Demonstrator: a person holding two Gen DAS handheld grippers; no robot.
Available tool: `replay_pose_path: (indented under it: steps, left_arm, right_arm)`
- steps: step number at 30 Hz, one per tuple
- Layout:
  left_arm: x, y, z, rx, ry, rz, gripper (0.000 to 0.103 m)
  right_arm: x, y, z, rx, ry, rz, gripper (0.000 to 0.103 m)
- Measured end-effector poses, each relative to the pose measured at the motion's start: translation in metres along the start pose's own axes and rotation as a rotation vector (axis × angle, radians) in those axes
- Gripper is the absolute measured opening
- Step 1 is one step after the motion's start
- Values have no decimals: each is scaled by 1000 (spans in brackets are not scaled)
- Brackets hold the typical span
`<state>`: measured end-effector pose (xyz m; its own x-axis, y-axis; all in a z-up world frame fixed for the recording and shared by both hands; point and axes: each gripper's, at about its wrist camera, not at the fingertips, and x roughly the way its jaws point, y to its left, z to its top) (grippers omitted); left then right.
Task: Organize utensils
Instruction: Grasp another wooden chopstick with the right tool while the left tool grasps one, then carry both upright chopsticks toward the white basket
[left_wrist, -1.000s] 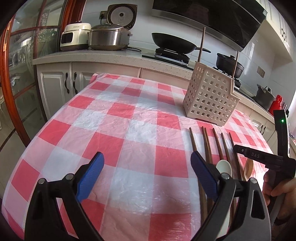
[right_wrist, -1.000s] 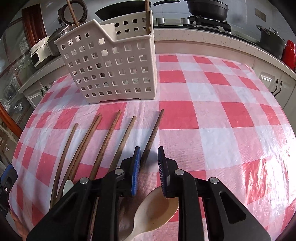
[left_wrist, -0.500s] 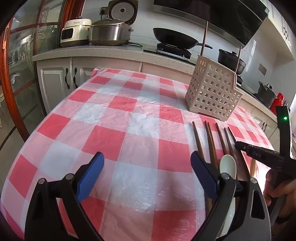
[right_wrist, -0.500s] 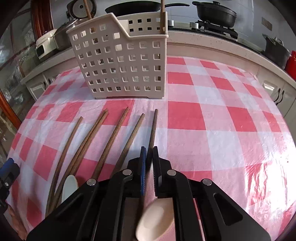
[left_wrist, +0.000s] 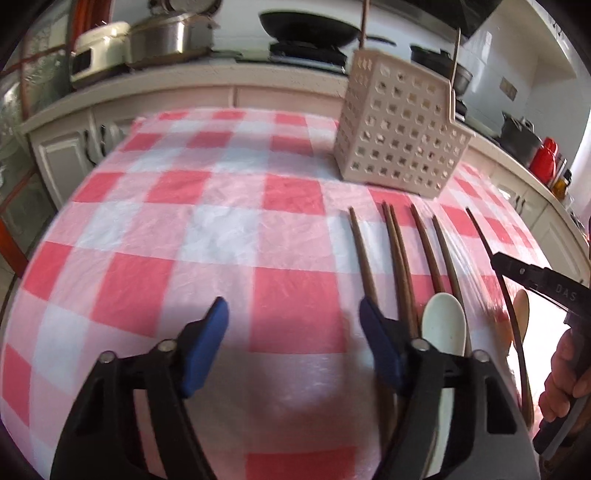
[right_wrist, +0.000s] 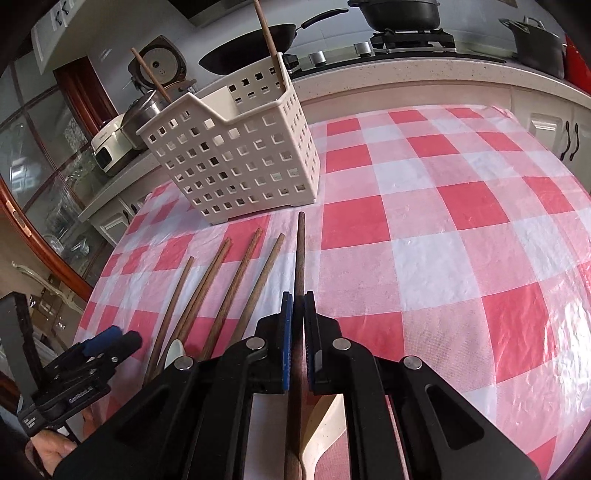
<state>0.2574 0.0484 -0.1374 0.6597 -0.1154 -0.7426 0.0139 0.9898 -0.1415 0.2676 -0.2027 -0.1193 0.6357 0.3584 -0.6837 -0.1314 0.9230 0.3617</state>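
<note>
Right gripper (right_wrist: 298, 314) clamped tight on one chopstick (right_wrist: 300, 254), gripped low so the long end points at the basket (right_wrist: 236, 162) – handy for dropping it in beside the two sticks already standing there. Left gripper (left_wrist: 291, 332) closing over bare checked cloth, nothing between the pads yet, just beside the leftmost of the loose chopsticks (left_wrist: 397, 254) and the white spoon (left_wrist: 443, 325). Plenty of open worktop (right_wrist: 461, 229) to the right – basket near the far edge, counter close behind.

Right claw (right_wrist: 298, 317) clamped a chopstick (right_wrist: 300, 254) (left claw (left_wrist: 293, 325) closing, empty).
</note>
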Motion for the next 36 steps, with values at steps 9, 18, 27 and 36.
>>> replay_pose_path:
  steps: [9,18,27,36]
  left_arm:
    - [17,-26,23,68,40,-7,54]
    - [38,-51,34,174,75,10,16]
    - [29,-51,27,170,65,-49,6]
    - [-23,-37,37,118,-54,-63,6]
  right_arm:
    - [-11,2,-5,-22,-19,39,7]
    - [-15,-7,-6,-5,-23,48,7]
    - [-19,-4,-7,-10,-31,53,7]
    - [-40,5,-1,-27,-83,64,7]
